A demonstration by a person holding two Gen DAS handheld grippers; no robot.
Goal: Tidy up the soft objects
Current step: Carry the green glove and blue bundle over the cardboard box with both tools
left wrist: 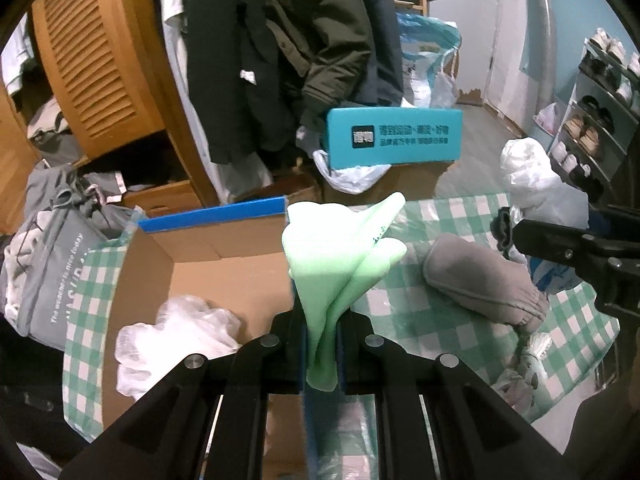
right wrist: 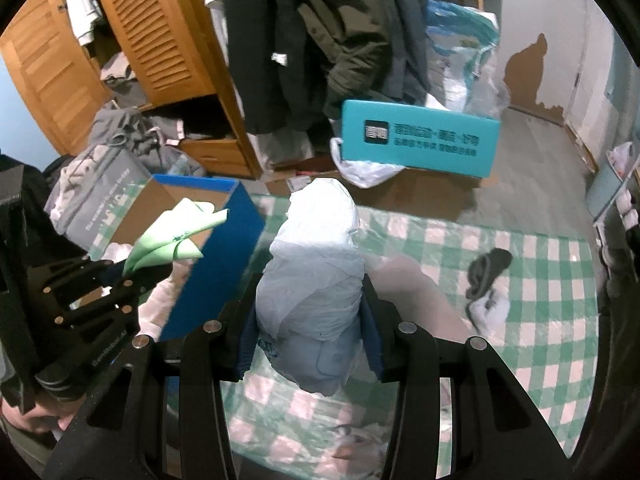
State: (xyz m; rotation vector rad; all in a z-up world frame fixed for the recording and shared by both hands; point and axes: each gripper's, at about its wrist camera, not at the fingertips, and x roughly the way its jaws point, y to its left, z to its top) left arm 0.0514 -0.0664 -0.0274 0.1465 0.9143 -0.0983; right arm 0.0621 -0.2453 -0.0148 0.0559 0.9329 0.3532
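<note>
My left gripper (left wrist: 322, 354) is shut on a light green cloth (left wrist: 340, 252), which fans out above the pads, beside the open cardboard box (left wrist: 224, 264) with blue sides. The same green cloth (right wrist: 172, 236) and left gripper (right wrist: 120, 276) show at the left of the right wrist view, over the box (right wrist: 216, 240). My right gripper (right wrist: 310, 344) is shut on a white plastic bag bundle (right wrist: 316, 272) that stands up between the fingers. Inside the box lies crumpled white plastic (left wrist: 176, 336).
A green-checked cloth covers the table (right wrist: 520, 280). A grey rolled fabric (left wrist: 480, 280) and a dark sock with a white one (right wrist: 486, 276) lie on it. A teal box (left wrist: 394, 136), hanging coats (left wrist: 280, 60), a wooden wardrobe (left wrist: 92, 64) and a shoe rack (left wrist: 596, 120) stand beyond.
</note>
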